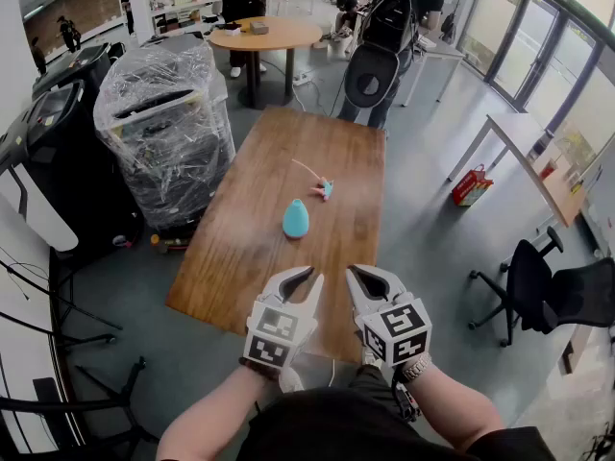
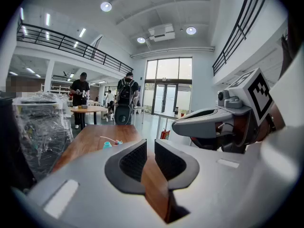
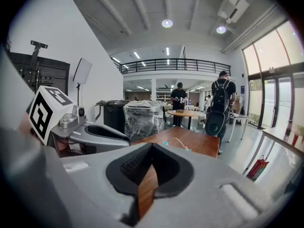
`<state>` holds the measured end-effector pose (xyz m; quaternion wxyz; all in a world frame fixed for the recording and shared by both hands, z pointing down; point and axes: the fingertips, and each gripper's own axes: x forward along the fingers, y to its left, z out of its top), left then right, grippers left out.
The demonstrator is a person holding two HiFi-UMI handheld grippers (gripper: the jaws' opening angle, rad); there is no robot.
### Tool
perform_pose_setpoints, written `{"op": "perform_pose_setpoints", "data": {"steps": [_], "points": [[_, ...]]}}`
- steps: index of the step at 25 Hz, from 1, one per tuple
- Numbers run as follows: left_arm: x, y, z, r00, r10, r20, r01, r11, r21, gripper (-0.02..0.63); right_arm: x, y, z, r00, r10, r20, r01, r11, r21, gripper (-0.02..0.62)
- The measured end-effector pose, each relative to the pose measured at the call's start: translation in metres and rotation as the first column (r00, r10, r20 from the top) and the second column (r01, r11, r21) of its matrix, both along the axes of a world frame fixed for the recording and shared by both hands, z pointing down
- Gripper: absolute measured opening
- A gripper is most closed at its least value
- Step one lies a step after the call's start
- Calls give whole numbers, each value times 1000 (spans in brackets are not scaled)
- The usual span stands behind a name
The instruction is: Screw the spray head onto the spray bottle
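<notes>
Two hand-held grippers hang side by side over the near edge of the wooden bench (image 1: 279, 152), each held in one of the person's hands. They point a little downward.

The left hand-held gripper (image 1: 309, 280) has its jaws a tiny bit apart. Only a thin slit shows between the dark pads, and nothing is in it. The right hand-held gripper (image 1: 355, 276) is clenched tight, with its pads touching, and it holds nothing.

The small blue-green spray bottle (image 1: 296, 218) sits near the middle of the bench, well away from both hand-held grippers. The spray head (image 1: 325, 189) lies just past it, toward the far edge and a little to the right. Its thin pale tube points toward the far edge. The spray head and the bottle are apart, not joined.

Beside the bench's left edge stands a big machine wrapped in clear plastic (image 1: 168, 113). Past the far edge, a person with a black backpack (image 1: 387, 32) stands on the floor, near a round table (image 1: 264, 35). A black office chair (image 1: 538, 291) stands off to the right.
</notes>
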<state>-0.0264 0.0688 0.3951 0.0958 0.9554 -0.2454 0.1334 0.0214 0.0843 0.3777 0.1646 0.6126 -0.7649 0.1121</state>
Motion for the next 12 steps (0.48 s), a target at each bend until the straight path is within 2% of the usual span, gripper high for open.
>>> {"op": "perform_pose_setpoints", "data": {"steps": [5,12], "points": [[16,-21,14,1000,-4,22,4,1000,-4,72,10,-15,9,1000,-7,-12,7,1000,-17,-6],[58,-57,47,995,-50,91,51,999,-13,109,47,-44,32,999,-31,12,32,999,-44,-6]]}}
